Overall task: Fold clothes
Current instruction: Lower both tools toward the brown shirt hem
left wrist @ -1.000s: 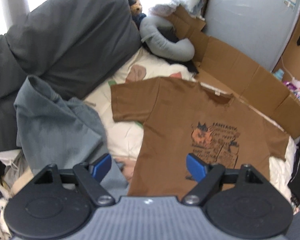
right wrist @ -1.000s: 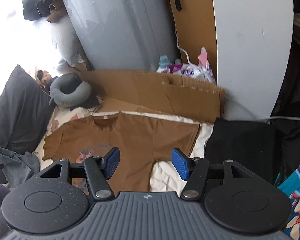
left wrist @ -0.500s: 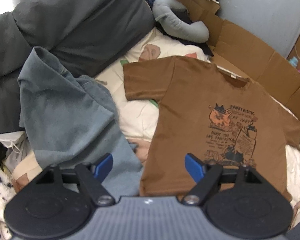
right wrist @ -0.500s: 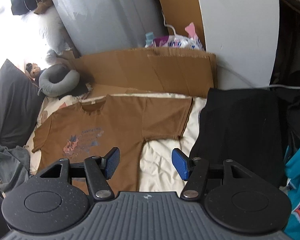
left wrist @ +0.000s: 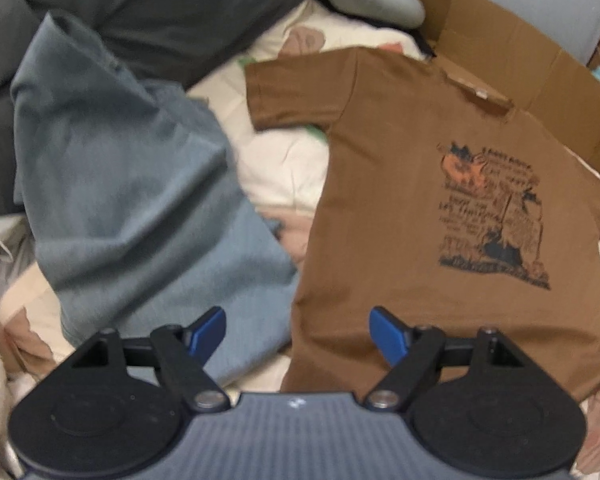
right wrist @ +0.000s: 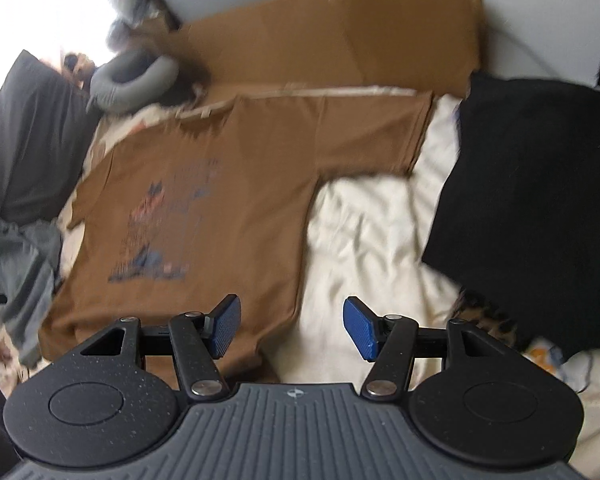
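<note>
A brown T-shirt (left wrist: 400, 208) with a dark printed picture lies flat and face up on a cream bedsheet (left wrist: 284, 168). The right wrist view shows the same brown T-shirt (right wrist: 228, 184), somewhat blurred. My left gripper (left wrist: 298, 334) hovers open over the shirt's lower left hem corner, nothing between its blue pads. Open too, my right gripper (right wrist: 292, 326) hangs above the shirt's lower right hem edge and the bare sheet (right wrist: 364, 232) beside it.
A crumpled grey-blue garment (left wrist: 132, 184) lies left of the shirt, dark grey pillows (left wrist: 148, 12) behind it. A grey neck pillow (right wrist: 136, 76) and flattened cardboard (right wrist: 340, 40) border the far side. A black garment (right wrist: 532, 184) lies on the right.
Both grippers have dropped lower and closer to the shirt's bottom hem. The shirt fills more of each view. Neither gripper has changed its opening.
</note>
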Motion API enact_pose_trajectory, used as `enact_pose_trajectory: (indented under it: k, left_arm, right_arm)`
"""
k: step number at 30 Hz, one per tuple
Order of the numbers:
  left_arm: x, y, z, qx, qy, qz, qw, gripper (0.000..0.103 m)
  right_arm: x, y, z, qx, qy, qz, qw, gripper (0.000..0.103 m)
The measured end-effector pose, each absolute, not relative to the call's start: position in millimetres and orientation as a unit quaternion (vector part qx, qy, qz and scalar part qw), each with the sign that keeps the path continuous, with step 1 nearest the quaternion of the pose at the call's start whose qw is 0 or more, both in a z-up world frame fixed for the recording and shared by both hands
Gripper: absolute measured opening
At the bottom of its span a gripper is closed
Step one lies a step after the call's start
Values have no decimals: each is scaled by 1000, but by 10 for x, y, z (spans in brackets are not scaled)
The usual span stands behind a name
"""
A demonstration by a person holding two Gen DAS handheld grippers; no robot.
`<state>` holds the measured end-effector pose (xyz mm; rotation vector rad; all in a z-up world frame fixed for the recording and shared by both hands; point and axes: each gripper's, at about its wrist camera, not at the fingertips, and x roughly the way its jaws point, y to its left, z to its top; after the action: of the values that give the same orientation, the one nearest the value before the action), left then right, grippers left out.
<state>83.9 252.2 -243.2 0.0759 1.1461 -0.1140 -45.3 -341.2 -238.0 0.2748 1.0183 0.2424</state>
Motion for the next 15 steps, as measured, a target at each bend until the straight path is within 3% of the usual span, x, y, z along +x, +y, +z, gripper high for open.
enact_pose_trajectory:
  k: [7, 11, 15]
  left_arm:
    - [845, 2543, -2822, 15, 579, -19, 815, 79]
    - [815, 2528, -2915, 12, 587, -11, 809, 79]
    - [760, 2564, -2980, 10, 596, -2, 803, 79]
  right_arm:
    - [-553, -3161, -2906, 111, 522, 142, 834, 62]
    - [-603, -3093, -3151, 120, 536, 146, 822, 53]
    - [-589, -2987, -3344, 123, 547, 155, 813, 52]
